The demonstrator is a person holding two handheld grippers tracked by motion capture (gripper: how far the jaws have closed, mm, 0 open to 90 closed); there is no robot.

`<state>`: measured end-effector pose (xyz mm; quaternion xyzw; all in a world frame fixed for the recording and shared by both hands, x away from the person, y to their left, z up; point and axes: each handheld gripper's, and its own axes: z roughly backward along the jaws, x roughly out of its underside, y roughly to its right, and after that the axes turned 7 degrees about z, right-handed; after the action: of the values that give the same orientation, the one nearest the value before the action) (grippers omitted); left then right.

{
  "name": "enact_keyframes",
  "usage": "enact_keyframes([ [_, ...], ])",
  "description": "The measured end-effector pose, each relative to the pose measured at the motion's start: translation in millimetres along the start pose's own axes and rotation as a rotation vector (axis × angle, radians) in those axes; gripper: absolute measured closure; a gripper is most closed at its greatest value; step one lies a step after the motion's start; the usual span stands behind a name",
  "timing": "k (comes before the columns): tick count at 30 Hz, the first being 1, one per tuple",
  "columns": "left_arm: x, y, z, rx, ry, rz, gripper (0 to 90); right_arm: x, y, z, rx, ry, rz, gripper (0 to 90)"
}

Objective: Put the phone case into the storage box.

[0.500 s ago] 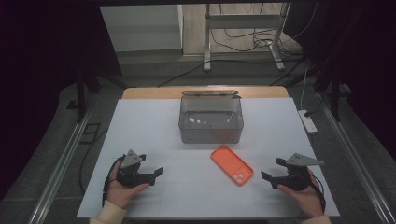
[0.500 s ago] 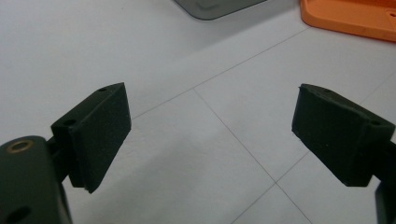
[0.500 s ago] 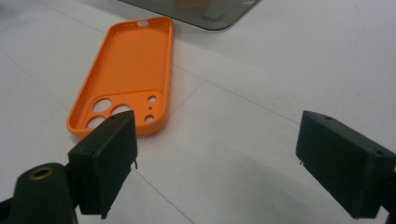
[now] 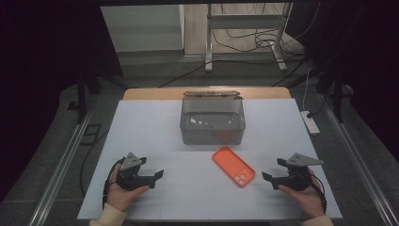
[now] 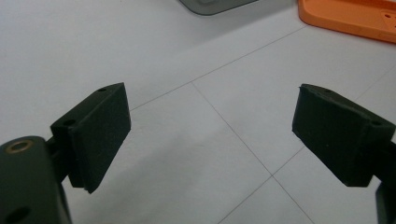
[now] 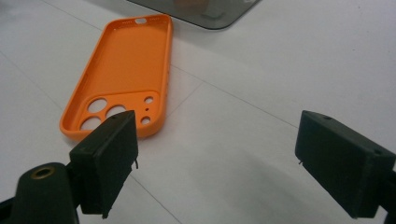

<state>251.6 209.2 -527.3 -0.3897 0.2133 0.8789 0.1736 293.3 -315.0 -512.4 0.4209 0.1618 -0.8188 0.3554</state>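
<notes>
An orange phone case [image 4: 234, 166] [image 6: 123, 70] lies inside-up on the white table [image 4: 141, 127], right of centre, with its camera cut-outs toward the near edge. Behind it stands a grey see-through box [image 4: 212, 121] with something orange inside near its front wall. My left gripper [image 4: 151, 167] [image 5: 212, 107] rests near the front left, held in a hand, open with bare table between its pads. My right gripper [image 4: 273, 169] [image 6: 217, 126] rests near the front right, open, holding nothing. It points toward the case, whose near end lies just beyond the left pad [image 6: 109, 158]. The case's edge [image 5: 350, 16] lies far off from the left gripper.
A white power strip [image 4: 310, 121] hangs by the table's right edge. A wooden strip [image 4: 155, 93] runs along the far edge behind the box. Beyond stand a metal stand [image 4: 244, 33] and loose cables on the floor. Bare table lies between the two grippers.
</notes>
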Motion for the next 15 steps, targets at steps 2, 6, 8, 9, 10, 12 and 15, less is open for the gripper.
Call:
enact_keyframes([
  [2, 0.2, 0.1, -0.3, 0.001, -0.003, -0.002, 11.7, 0.3, 0.0, 0.0, 0.0, -0.001, -0.002, 13.8],
  [6, -0.9, 0.2, -1.2, 0.002, -0.001, -0.001, 11.6, -0.5, -1.7, 1.0, 0.011, 0.0, -0.003, 14.0],
  [8, -1.5, -0.2, -1.7, 0.003, -0.004, -0.002, 11.6, -1.9, -2.1, 0.3, 0.012, 0.004, -0.002, 14.0],
  [9, -1.5, -0.2, -2.0, 0.004, -0.007, 0.001, 11.6, -2.4, -2.2, -0.1, 0.011, 0.004, -0.004, 14.0],
  [10, -1.5, -0.2, -2.0, 0.004, -0.007, 0.001, 11.6, -2.4, -2.2, -0.1, 0.011, 0.004, -0.004, 14.0],
  [12, -0.6, 0.0, -2.3, 0.005, -0.013, 0.0, 11.5, -3.0, -1.8, -2.3, 0.006, -0.005, -0.001, 14.0],
  [15, 0.5, -0.6, -2.0, 0.004, -0.015, 0.002, 11.4, -3.6, -1.4, -3.9, 0.006, -0.009, 0.001, 14.0],
])
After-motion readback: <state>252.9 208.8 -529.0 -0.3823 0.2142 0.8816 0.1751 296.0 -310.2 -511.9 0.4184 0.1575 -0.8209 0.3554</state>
